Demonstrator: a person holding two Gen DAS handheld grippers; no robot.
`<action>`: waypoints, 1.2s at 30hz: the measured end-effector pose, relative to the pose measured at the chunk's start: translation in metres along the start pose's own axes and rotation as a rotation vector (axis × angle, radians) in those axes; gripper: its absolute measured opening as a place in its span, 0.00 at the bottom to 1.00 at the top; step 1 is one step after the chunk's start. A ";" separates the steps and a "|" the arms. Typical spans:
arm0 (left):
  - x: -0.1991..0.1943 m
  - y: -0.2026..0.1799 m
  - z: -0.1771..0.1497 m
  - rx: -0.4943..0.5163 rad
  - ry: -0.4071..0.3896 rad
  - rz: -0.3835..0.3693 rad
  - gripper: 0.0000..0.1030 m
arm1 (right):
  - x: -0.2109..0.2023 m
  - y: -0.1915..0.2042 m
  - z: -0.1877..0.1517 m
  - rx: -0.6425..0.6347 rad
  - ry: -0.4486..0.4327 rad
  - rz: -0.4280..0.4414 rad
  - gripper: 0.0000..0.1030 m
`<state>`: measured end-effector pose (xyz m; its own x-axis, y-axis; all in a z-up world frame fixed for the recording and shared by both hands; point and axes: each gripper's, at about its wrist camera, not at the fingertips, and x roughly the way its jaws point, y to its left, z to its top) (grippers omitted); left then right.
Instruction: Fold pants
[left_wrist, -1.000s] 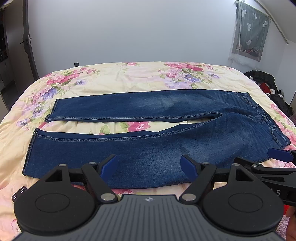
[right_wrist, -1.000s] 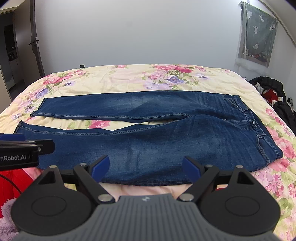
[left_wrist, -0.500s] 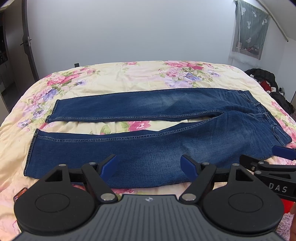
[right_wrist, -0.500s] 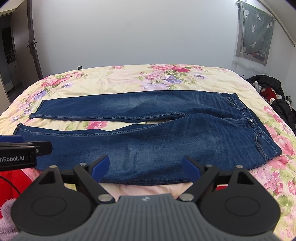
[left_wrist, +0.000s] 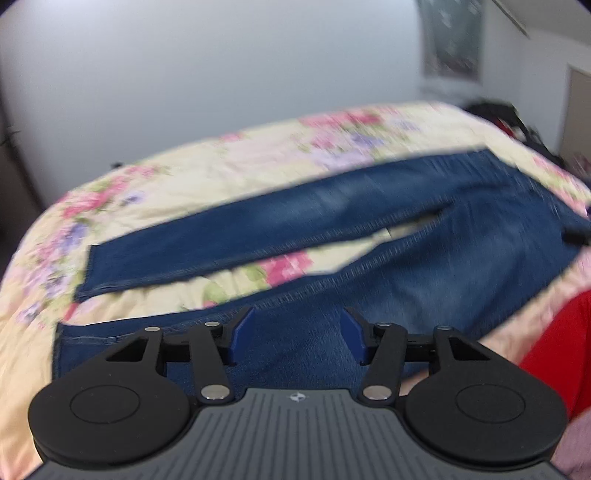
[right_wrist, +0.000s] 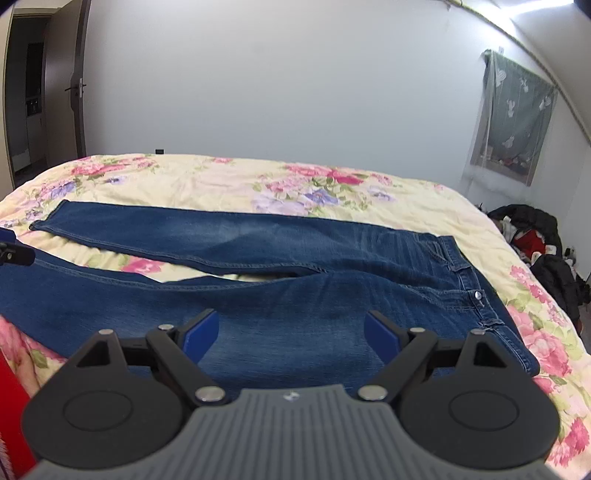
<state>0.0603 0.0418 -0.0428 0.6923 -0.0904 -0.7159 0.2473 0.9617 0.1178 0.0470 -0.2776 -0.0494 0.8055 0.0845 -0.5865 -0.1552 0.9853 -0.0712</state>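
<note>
Both tongs hang low over the near edge of the bed: the left tongs (left_wrist: 297, 332) are closing, their blue pads apart with only denim behind them and nothing pinched, while the right tongs (right_wrist: 291, 338) stand spread wide over the thigh of the jeans, gripping nothing. Just beyond, the blue jeans (right_wrist: 295, 295) lie flat across the bed, unfolded, legs running toward the left and slightly parted, waistband with its metal button (right_wrist: 478, 294) toward the right. Under them a cream bedspread (right_wrist: 207, 181) printed with pink and purple flowers covers the bed out to its far edge. A strip of red cloth (left_wrist: 557, 339) shows at the near right in the left view, which is smeared by motion. Behind the bed rises a plain pale wall (right_wrist: 280, 81). To the left stands an open dark doorway (right_wrist: 33, 92); to the right a grey-green curtain (right_wrist: 513, 114) hangs, and below it dark clothing (right_wrist: 535, 236) is heaped beside the bed.
</note>
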 end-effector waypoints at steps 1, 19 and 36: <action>0.008 0.002 0.000 0.038 0.027 -0.046 0.58 | 0.009 -0.011 0.001 0.007 0.019 -0.004 0.79; 0.120 -0.075 -0.046 0.553 0.463 -0.173 0.63 | 0.134 -0.126 -0.038 -0.162 0.384 -0.007 0.36; 0.096 -0.051 -0.013 0.260 0.202 -0.007 0.09 | 0.136 -0.143 -0.056 -0.409 0.394 0.139 0.37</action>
<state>0.1055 -0.0123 -0.1266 0.5484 -0.0183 -0.8360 0.4339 0.8608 0.2658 0.1468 -0.4154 -0.1636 0.5003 0.0697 -0.8630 -0.5155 0.8248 -0.2322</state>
